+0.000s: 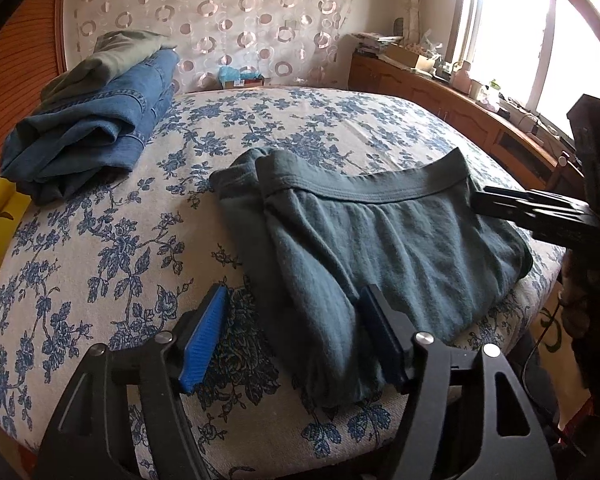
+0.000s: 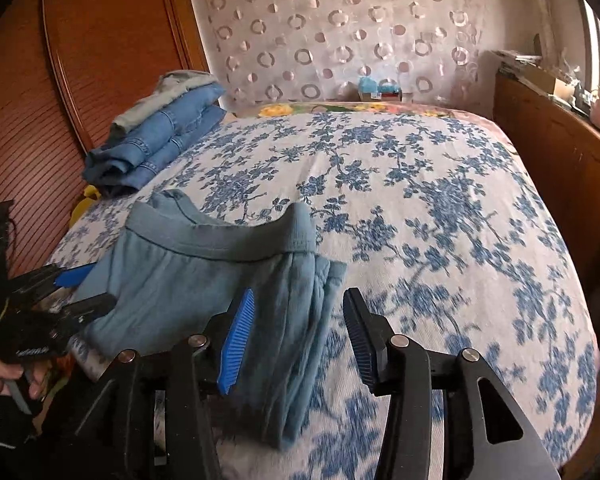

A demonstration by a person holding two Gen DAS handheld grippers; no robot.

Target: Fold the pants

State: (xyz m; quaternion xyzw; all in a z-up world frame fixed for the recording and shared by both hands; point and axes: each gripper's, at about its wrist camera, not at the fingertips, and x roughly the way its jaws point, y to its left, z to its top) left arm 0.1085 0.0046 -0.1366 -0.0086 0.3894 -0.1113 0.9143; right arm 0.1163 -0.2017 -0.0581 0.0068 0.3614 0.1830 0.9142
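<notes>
On bed [image 1: 100, 248], near its front edge: folded grey-blue pants [image 1: 380, 248], waistband toward the far side, folded end at the near edge. Left gripper [image 1: 292, 344] released, jaws apart, straddling the pants' near-left corner; blue pad [image 1: 204, 336] over bare sheet, not pressing cloth. Right gripper [image 2: 296, 344] also released, jaws apart over the pants' right folded edge, nothing pinched. Jeans stack [image 1: 92, 128] far left by the wooden headboard [image 2: 60, 80], well apart from the pants. Wide bare sheet beyond and to the right of the pants. Wooden cabinet [image 2: 560, 160] runs along the bed's right edge under the window [image 1: 512, 20]. A hand [image 2: 4, 376] grips the left tool's handle.
</notes>
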